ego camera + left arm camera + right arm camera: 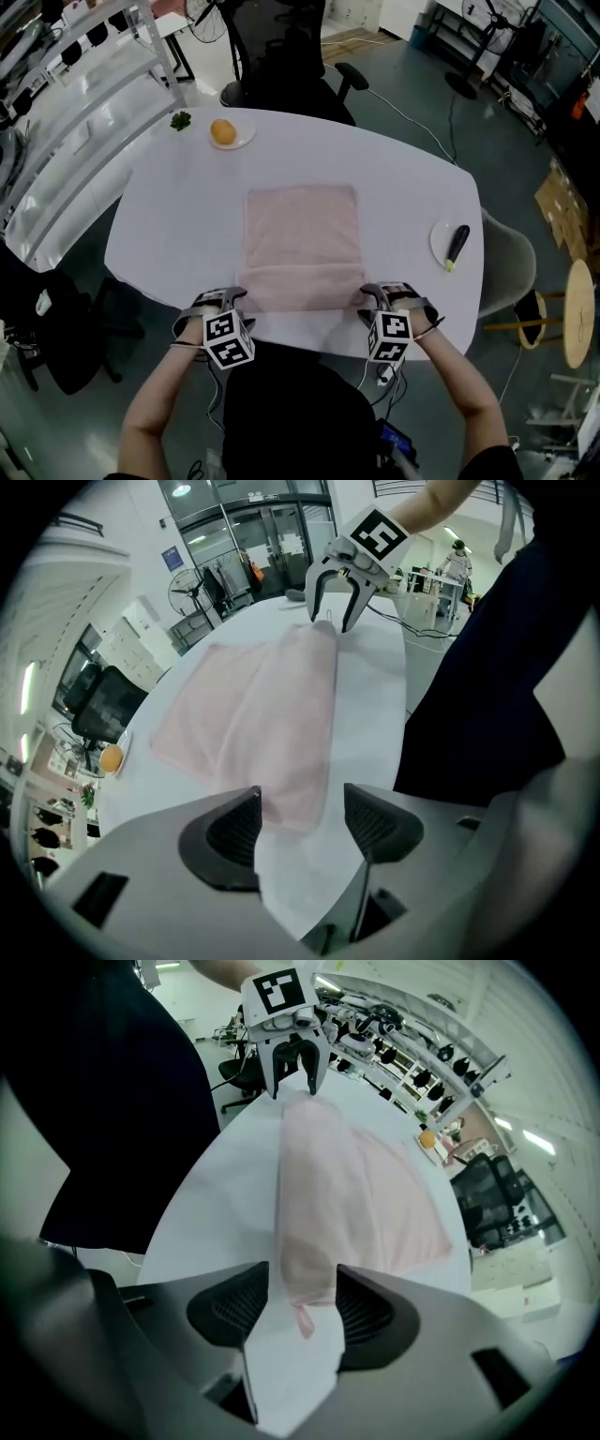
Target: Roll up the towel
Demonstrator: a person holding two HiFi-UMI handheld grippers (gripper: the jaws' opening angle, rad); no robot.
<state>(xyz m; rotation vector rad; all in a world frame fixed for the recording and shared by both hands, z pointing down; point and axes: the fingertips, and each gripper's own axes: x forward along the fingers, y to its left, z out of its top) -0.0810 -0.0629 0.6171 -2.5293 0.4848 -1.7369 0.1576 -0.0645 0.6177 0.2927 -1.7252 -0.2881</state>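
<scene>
Pale pink rectangular terry towel point(300, 230): lies flat mid white oval tabletop point(412, 202), with its near edge turned over as the roll's first fold. My left tongs point(302, 799): wide, straddling the fold's left end, not pinching. My right tongs point(302, 1274): narrower, bracketing the right end, seemingly so both ends turn evenly.

White oval table point(403, 206) on grey floor point(412, 103). Black office chair point(281, 56) at far side, beige chair point(511, 267) and round wooden stool point(581, 323) at right. Shelf rack point(84, 94) at left. Glass doors point(272, 546), ceiling lights point(183, 491) on.
</scene>
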